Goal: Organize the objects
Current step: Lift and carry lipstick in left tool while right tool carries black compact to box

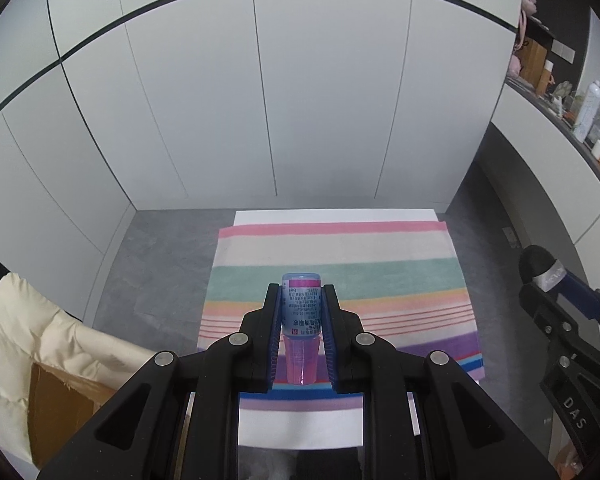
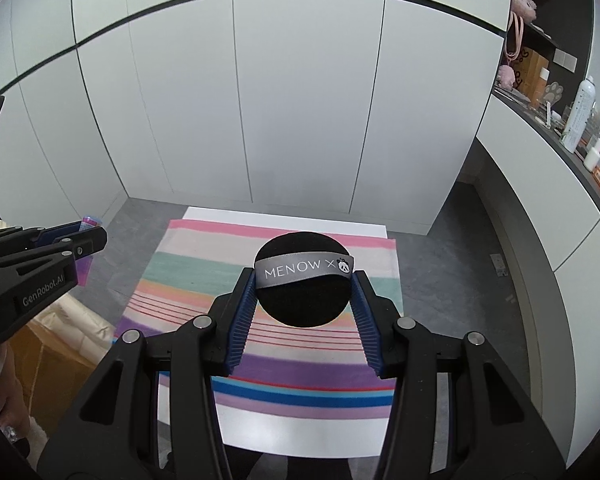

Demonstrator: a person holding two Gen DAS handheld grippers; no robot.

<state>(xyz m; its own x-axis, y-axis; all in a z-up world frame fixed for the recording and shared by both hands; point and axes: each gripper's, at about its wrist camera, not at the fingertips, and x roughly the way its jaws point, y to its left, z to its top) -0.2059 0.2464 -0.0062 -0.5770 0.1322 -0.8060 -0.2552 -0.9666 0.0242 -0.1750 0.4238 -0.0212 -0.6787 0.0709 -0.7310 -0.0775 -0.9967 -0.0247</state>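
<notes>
The left gripper (image 1: 301, 334) pinches a small pink eye-drop bottle with a blue printed label (image 1: 301, 312), long axis along the jaws, cap inward. The right gripper (image 2: 304, 300) clamps a round black powder puff with a grey ribbon (image 2: 303, 284) (both aloft) above the striped towel (image 2: 204, 276) below the 2 jaw pairs.

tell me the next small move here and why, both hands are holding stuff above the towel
Probably lower the right gripper and set the black puff down on the striped towel. The puff is clamped between the fingers and hangs above bare towel. The left gripper also holds a small bottle above the towel, so either could go first.
</notes>
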